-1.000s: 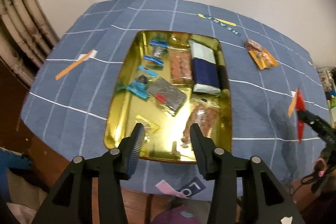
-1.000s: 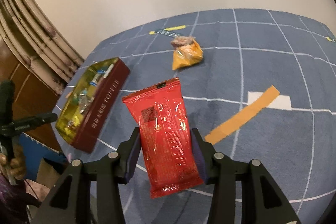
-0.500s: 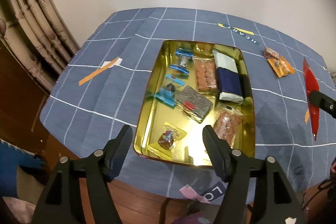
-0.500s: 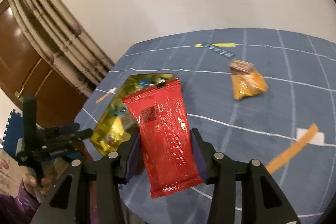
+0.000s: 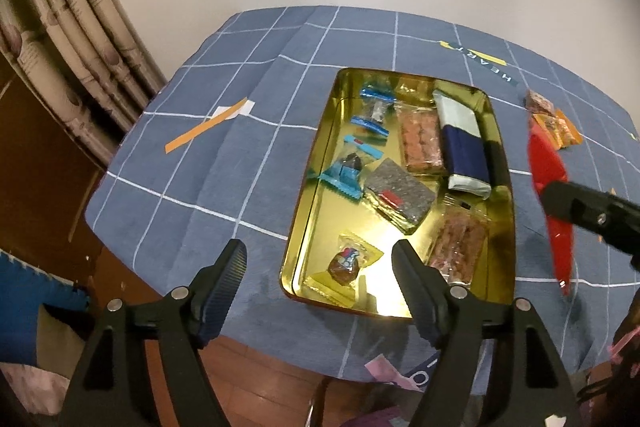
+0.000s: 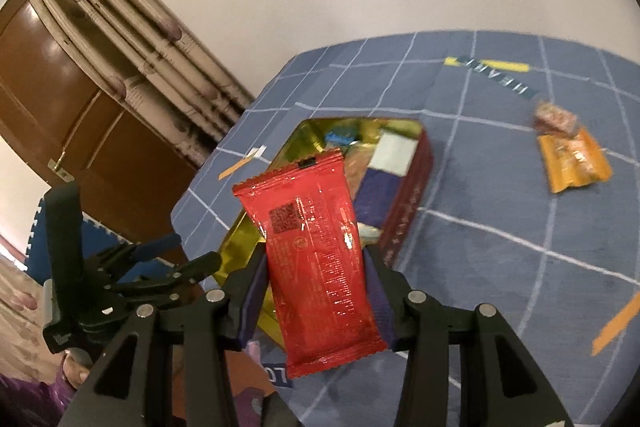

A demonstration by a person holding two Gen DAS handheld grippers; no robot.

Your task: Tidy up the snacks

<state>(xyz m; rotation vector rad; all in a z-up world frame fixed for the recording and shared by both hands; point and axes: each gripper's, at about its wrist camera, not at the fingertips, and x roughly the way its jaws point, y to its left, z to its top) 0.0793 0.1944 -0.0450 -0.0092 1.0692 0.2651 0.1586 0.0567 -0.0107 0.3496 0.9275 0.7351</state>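
Right wrist view shows a glossy red foil snack packet [image 6: 320, 259] with crimped ends and a dark printed square on its back, standing upright and clamped between the two fingers of the right gripper [image 6: 314, 291], held in the air above the near corner of the gold rectangular tin tray [image 6: 416, 187] with dark red outer walls. The tray sits on the blue tablecloth with white grid lines [image 6: 500, 235], and it already holds several small wrapped snacks. Well apart from it on the cloth lies an orange snack pouch [image 6: 572, 163] with a small brownish packet [image 6: 554, 117] touching its far end. Compared with half a second ago, the red packet now hangs over the tray rather than beside it, and the tray fills more of the right wrist view. Left wrist view gives what the other cannot: the tray's gold floor [image 5: 320, 227] from above, with blue-wrapped sweets, a grey packet, a navy and white packet and two clear packs of reddish pieces, plus the red packet [image 5: 550, 187] edge-on at the tray's right side. The left gripper [image 5: 318, 271] hangs empty near the tray's front rim, its fingers spread wide, wider than a second ago.
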